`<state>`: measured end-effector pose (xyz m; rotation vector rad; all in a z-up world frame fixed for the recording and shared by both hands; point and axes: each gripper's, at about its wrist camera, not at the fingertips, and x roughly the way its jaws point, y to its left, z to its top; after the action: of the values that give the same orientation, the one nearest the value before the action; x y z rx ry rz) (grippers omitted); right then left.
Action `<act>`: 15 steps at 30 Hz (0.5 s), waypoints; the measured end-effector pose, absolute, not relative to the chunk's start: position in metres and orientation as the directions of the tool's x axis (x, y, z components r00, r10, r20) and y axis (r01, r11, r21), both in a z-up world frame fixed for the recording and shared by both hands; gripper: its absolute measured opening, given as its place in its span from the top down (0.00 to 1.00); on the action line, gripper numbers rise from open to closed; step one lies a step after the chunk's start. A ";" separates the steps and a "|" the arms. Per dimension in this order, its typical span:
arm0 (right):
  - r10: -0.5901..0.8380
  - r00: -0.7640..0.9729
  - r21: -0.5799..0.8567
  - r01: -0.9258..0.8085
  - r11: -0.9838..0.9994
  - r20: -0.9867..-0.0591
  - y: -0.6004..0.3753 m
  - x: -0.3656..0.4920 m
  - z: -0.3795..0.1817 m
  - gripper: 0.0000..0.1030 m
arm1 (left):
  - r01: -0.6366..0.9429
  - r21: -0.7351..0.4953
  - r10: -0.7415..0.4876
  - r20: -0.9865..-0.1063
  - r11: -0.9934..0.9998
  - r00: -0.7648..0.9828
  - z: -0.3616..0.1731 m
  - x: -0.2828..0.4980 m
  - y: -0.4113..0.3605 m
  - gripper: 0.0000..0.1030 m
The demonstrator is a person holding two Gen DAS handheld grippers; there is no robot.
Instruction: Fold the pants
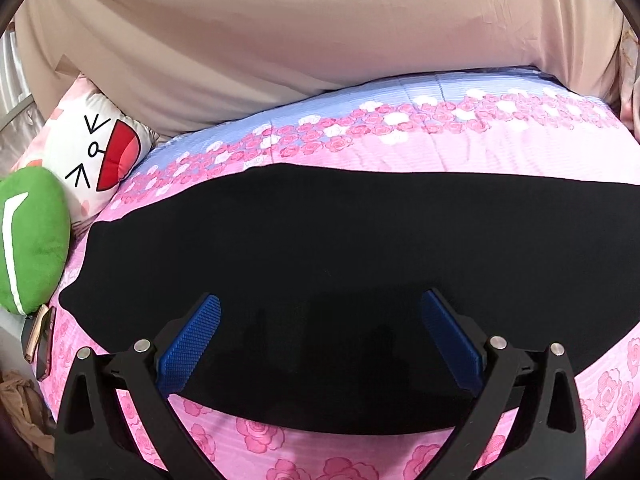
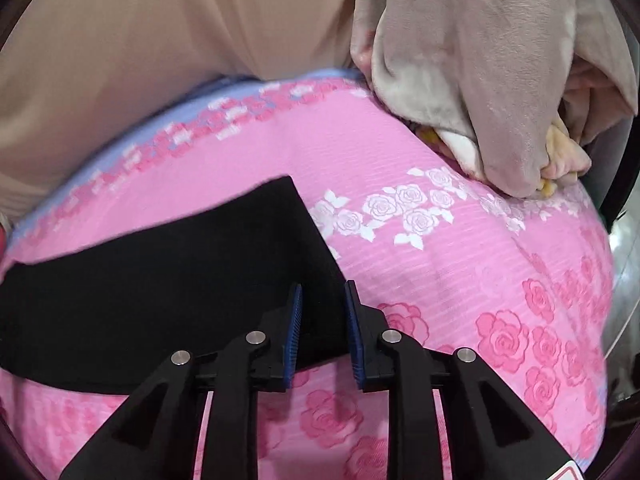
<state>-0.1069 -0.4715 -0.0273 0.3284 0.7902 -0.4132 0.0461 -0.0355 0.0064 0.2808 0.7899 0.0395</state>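
Because the black pants (image 1: 320, 264) lie flat as one long dark band across the rose-print bed cover (image 1: 460, 152), they look already doubled leg on leg and ready for a crosswise fold, though that is a judgement from their even outline alone. The left tool (image 1: 320, 320) hangs over the middle of the pants, near their closer edge, its blue pads (image 1: 200, 336) spread wide with only dark cloth between them and nothing gripped; it seems placed to pin or steady the band. The right tool (image 2: 323, 320) sits at the pants' right end, its pads drawn narrow, with the near corner of the cloth running between them. Whether they actually pinch the fabric I cannot tell, since a gap shows between the pads. That end is probably the one to be carried over toward the other.

Beyond the pants, a beige sheet (image 1: 320, 40) rises behind the cover. Off the pants' left end lie a green plush cushion (image 1: 32, 236), a white cartoon-face cushion (image 1: 100, 148) and a phone-like object (image 1: 40, 340) at the bed's edge. Past the right end a grey fleece blanket (image 2: 500, 80) is heaped. None of these touches the pants; the cushions stand closest and could crowd the left end.
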 end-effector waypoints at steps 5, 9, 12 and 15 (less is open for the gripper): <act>-0.215 0.636 0.167 0.484 0.859 -0.741 -0.458 -0.116 -0.029 0.42 | 0.047 0.247 0.145 -0.699 0.968 0.701 0.004 0.047 -0.028 0.05; -0.167 0.633 0.243 0.508 0.826 -0.756 -0.459 -0.117 -0.042 0.39 | 0.029 0.246 0.156 -0.697 0.969 0.700 0.001 0.046 -0.022 0.05; -0.161 0.634 0.267 0.525 0.808 -0.757 -0.461 -0.115 -0.044 0.35 | 0.027 0.240 0.153 -0.697 0.970 0.701 -0.001 0.044 -0.018 0.05; -0.164 0.637 0.274 0.530 0.802 -0.753 -0.460 -0.113 -0.045 0.34 | 0.022 0.232 0.152 -0.703 0.972 0.695 -0.007 0.044 -0.013 0.05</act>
<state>-0.1128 -0.4602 -0.0453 0.5082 0.7872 -0.4163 0.0444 -0.0129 -0.0072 0.2309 0.8013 0.0731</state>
